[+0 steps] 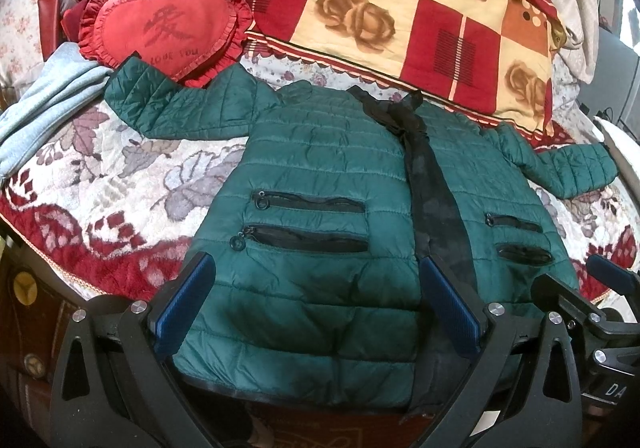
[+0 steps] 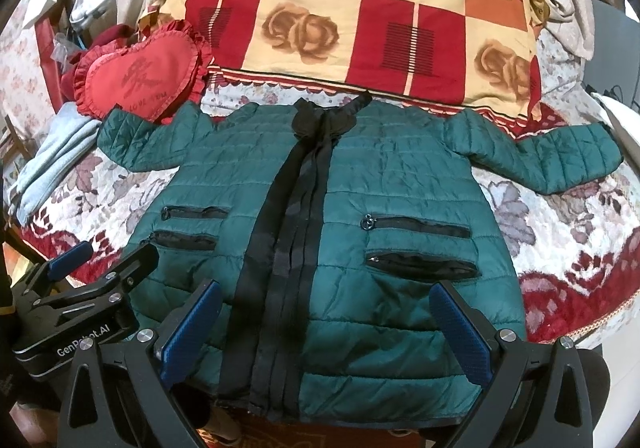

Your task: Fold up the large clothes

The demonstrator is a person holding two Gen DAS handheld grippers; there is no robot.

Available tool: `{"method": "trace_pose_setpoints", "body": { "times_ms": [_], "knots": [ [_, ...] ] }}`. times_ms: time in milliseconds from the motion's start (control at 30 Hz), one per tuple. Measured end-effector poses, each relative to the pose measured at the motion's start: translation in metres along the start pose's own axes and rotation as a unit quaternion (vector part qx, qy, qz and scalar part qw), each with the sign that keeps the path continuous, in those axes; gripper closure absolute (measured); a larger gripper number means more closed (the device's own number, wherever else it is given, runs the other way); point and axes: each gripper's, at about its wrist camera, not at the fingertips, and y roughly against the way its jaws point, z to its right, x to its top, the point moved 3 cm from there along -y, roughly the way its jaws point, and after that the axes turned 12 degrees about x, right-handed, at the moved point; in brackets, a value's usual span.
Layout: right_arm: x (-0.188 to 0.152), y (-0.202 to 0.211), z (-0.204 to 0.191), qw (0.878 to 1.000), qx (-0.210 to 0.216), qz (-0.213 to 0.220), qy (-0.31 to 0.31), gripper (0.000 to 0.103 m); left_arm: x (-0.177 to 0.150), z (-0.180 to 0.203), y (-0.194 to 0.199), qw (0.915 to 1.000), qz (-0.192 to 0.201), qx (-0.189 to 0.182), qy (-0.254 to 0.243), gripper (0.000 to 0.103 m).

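Quilted green puffer jacket lies flat, front up, on the floral plush blanket, sleeves spread wide, black placket running down its middle. Left gripper hangs above the near hem, blue ribbed pads spread wide, pinching nothing. Right gripper likewise gapes. Far left sits a frilly red heart cushion.

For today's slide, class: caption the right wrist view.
Green quilted jacket spread flat on the bed, both claws open above its hem.

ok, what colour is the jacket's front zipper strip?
Black, running down the middle of the dark green quilted jacket; the zipper strip shows best in the right wrist view.
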Motion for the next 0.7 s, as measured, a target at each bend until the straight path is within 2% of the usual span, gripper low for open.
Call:
{"method": "trace_pose_setpoints", "body": {
  "times_ms": [333, 700],
  "knots": [
    [0.005, -0.005, -0.001, 1.0, -0.011, -0.003, 0.006, 0.0, -0.001, 0.0, -0.003, 1.0, -0.004, -0.002, 0.004, 0.001],
    [0.013, -0.013, -0.001, 1.0, 0.003, -0.012, -0.005, 0.0, 0.011, -0.006, -0.019, 0.9997, -0.019, -0.008, 0.01, 0.001]
  ]
}}
